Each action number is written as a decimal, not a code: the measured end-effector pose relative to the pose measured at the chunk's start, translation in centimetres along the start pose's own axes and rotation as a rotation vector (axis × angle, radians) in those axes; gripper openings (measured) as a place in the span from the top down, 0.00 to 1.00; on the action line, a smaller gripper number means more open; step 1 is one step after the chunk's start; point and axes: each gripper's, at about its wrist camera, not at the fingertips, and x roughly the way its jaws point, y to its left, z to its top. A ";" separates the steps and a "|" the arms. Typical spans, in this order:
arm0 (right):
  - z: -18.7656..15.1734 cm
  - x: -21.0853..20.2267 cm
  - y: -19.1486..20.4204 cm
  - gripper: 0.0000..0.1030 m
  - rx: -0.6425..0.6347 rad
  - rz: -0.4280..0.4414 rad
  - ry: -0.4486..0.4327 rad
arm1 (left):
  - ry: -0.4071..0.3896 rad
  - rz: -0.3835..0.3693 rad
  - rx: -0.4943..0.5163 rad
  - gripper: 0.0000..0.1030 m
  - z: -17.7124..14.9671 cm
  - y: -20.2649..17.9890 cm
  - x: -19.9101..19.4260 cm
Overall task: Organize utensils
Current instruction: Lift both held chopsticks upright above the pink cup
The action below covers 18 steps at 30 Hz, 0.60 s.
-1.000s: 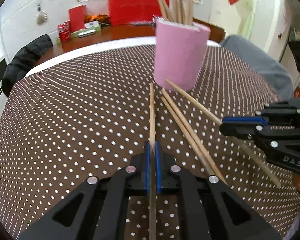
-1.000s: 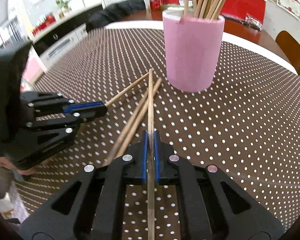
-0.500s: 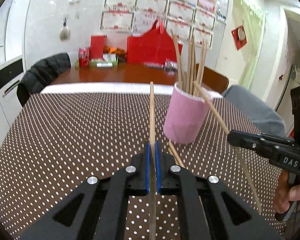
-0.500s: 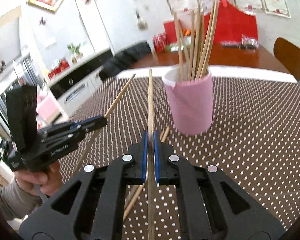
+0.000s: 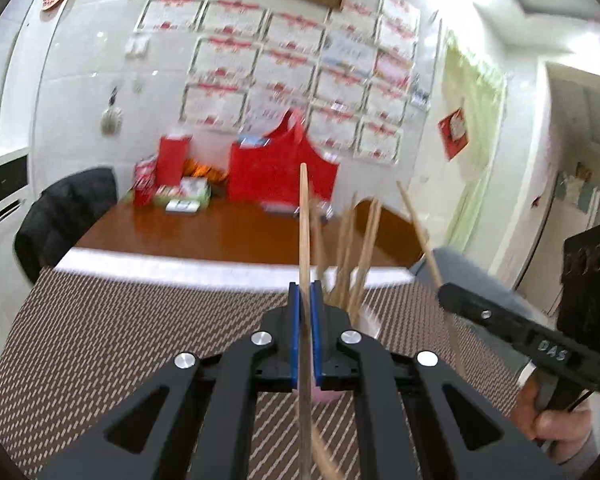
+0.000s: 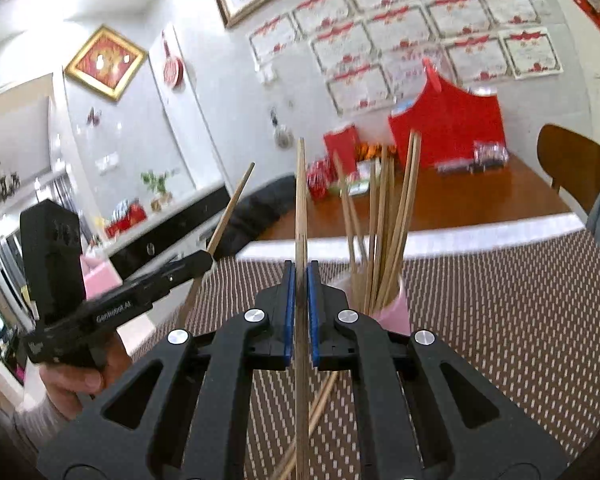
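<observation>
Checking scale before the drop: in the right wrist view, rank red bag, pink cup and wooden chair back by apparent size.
1. red bag
2. wooden chair back
3. pink cup, though half hidden by the right gripper, so its rank is unsure.

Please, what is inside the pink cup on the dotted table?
The pink cup holds a bundle of wooden chopsticks standing upright, their tops fanning out above the rim. Their lower ends and the cup's bottom are hidden by its wall.

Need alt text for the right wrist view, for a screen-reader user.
The right tool is shut on one wooden chopstick, raised above a brown dotted tablecloth. Just right of it stands a pink cup full of chopsticks; at left, a hand holds the left tool, shut on another chopstick. More chopsticks lie on the cloth below.
</observation>
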 end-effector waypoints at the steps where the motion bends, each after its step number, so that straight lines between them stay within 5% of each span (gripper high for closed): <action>1: 0.6 0.1 -0.2 0.94 0.001 -0.001 -0.016 | -0.020 -0.011 0.000 0.95 0.4 -0.3 0.1; 9: 6.0 1.3 -2.0 0.94 0.035 -0.005 -0.207 | -0.184 -0.160 -0.091 0.95 4.1 -2.1 3.8; 18: 6.7 6.2 -5.6 0.94 0.068 -0.086 -0.313 | -0.275 -0.159 -0.163 0.95 4.4 -0.9 9.6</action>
